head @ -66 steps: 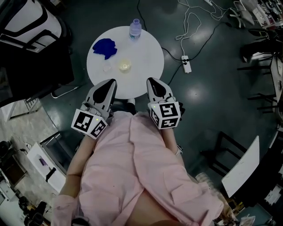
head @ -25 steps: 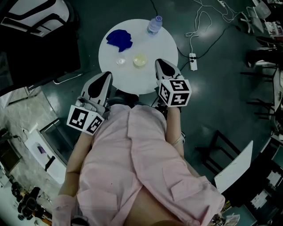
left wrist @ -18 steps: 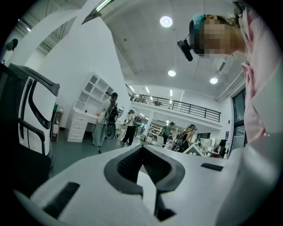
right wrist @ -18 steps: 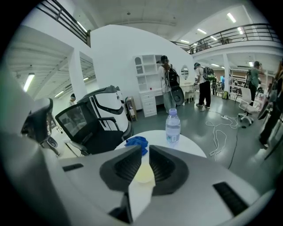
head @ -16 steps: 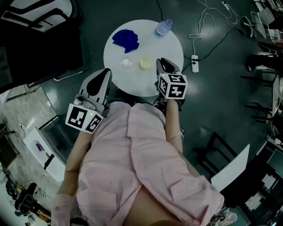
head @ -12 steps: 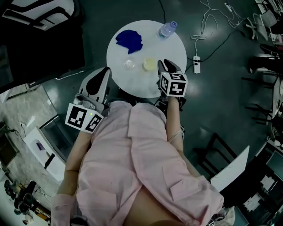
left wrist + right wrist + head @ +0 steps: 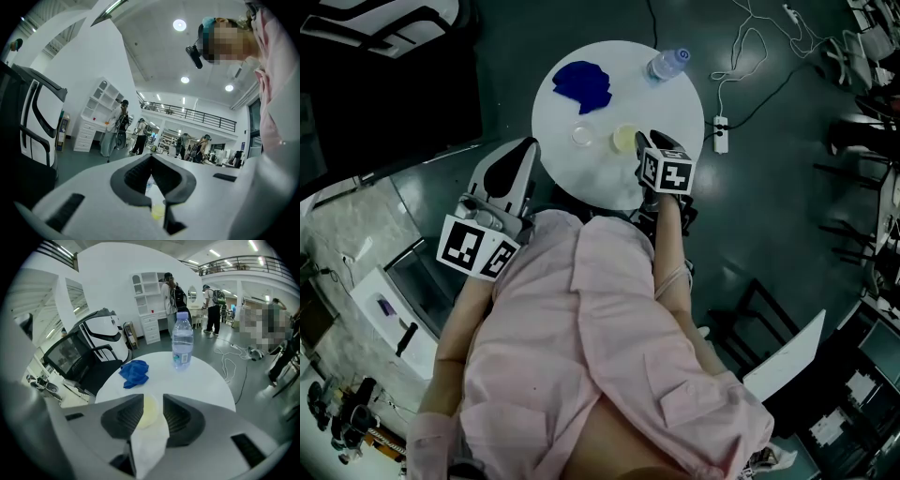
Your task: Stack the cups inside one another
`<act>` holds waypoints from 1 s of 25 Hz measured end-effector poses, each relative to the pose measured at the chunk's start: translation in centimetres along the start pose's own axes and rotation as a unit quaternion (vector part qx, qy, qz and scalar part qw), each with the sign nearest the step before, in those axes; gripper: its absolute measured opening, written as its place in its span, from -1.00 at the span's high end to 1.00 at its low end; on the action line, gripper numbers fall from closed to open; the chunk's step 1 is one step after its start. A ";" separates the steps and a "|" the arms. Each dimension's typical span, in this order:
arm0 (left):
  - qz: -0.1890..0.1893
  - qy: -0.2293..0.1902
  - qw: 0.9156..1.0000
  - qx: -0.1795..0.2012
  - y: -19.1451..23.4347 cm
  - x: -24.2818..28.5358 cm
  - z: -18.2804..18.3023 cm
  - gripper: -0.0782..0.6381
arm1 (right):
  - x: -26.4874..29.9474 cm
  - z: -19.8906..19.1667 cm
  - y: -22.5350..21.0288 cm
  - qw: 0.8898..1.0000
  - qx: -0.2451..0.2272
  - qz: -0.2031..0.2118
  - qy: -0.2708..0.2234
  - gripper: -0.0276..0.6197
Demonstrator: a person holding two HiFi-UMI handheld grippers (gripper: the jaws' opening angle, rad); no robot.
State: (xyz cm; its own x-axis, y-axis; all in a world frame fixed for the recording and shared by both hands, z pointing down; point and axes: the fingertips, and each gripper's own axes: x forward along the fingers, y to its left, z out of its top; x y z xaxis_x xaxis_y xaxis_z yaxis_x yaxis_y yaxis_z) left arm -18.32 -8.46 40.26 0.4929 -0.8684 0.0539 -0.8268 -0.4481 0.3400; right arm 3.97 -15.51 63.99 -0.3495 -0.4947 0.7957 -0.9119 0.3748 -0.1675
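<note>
A round white table (image 7: 675, 112) carries a small clear cup (image 7: 582, 135) and a yellowish cup (image 7: 623, 140) side by side. My right gripper (image 7: 642, 142) tilts down over the table's near edge, right beside the yellowish cup. In the right gripper view its jaws have just been opening. The yellowish cup (image 7: 149, 411) stands in the gap of this gripper (image 7: 153, 397), and the pads are not pressing on it. My left gripper (image 7: 528, 148) hangs off the table's left edge, level and empty. Its tips (image 7: 151, 157) meet in the left gripper view.
A crumpled blue cloth (image 7: 584, 86) lies at the table's far left and a water bottle (image 7: 668, 64) stands at the far right. A power strip with cables (image 7: 721, 133) lies on the dark floor to the right. People stand in the background.
My right gripper has gone forward and down from the table's near edge to the yellowish cup. The left gripper has drifted slightly beside the table.
</note>
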 end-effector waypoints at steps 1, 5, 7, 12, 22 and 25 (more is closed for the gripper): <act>0.002 0.000 1.000 0.000 0.2 0.0 0.1 0.76 | 0.3 -0.2 -0.1 1.000 0.000 -0.001 0.006 0.53; 0.012 0.000 1.000 -0.006 1.1 0.0 0.3 0.76 | 1.6 -1.2 -0.5 0.999 0.006 -0.001 0.032 0.53; 0.016 0.000 1.000 -0.009 1.5 0.1 0.3 0.76 | 2.1 -1.9 -0.8 0.999 0.010 -0.006 0.049 0.53; 0.022 0.004 1.000 -0.015 2.2 0.4 0.1 0.76 | 3.4 -3.1 -0.6 0.997 0.014 -0.004 0.076 0.53; 0.023 0.008 1.000 -0.016 2.2 0.5 0.0 0.76 | 4.1 -4.0 0.5 0.996 0.008 0.005 0.087 0.76; 0.023 0.008 1.000 -0.015 2.1 0.4 -0.1 0.76 | 4.0 -3.8 0.7 0.997 0.003 0.005 0.082 0.77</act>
State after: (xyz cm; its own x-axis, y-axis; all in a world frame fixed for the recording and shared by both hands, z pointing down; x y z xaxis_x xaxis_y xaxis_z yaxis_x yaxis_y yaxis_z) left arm -19.88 -9.73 41.09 0.4593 -0.8842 0.0845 -0.8400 -0.4015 0.3650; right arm 2.75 -14.21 69.24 -0.3191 -0.3551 0.8787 -0.9097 0.3749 -0.1789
